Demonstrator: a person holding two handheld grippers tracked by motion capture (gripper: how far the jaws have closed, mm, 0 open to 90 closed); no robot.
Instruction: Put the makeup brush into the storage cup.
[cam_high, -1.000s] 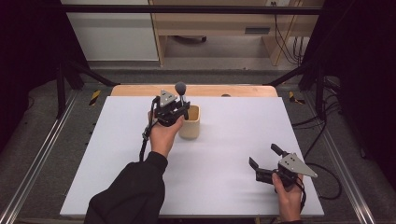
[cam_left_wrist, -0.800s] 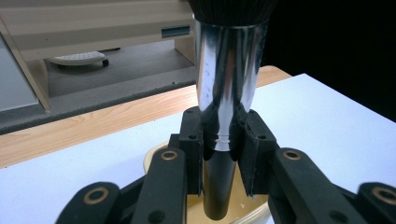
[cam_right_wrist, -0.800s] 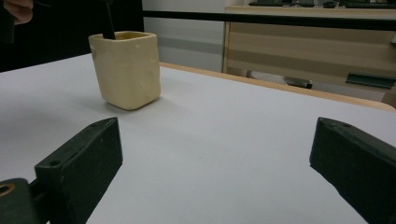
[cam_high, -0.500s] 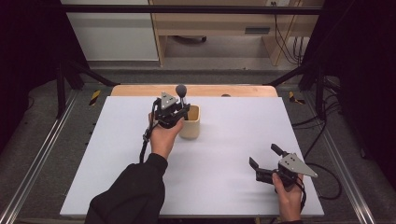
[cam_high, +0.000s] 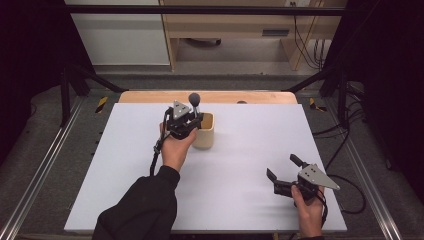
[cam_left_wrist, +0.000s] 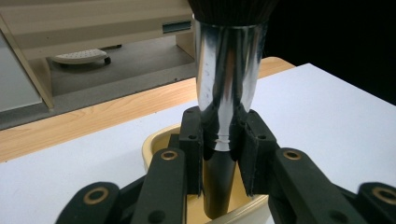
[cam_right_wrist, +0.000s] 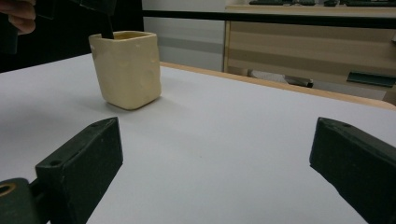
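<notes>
left gripper view, brush: makeup brush (cam_left_wrist: 228, 70) stands upright, shiny chrome ferrule, dark bristle head at the top, black handle dipping into the cup
cup: cream, squarish cup (cam_high: 205, 131) with a wavy rim, on the white counter (cam_high: 250, 150) toward its far middle; brush handle end is inside it
left gripper: left gripper (cam_left_wrist: 219, 154) clamped on the brush where chrome meets black handle, held right over the cup
right gripper: right gripper (cam_high: 286, 176) rests low near the counter's near right corner, jaws spread wide, nothing between them, well apart from the cup
change: brush head sits a touch lower over the cup than a second ago; right gripper unchanged
</notes>
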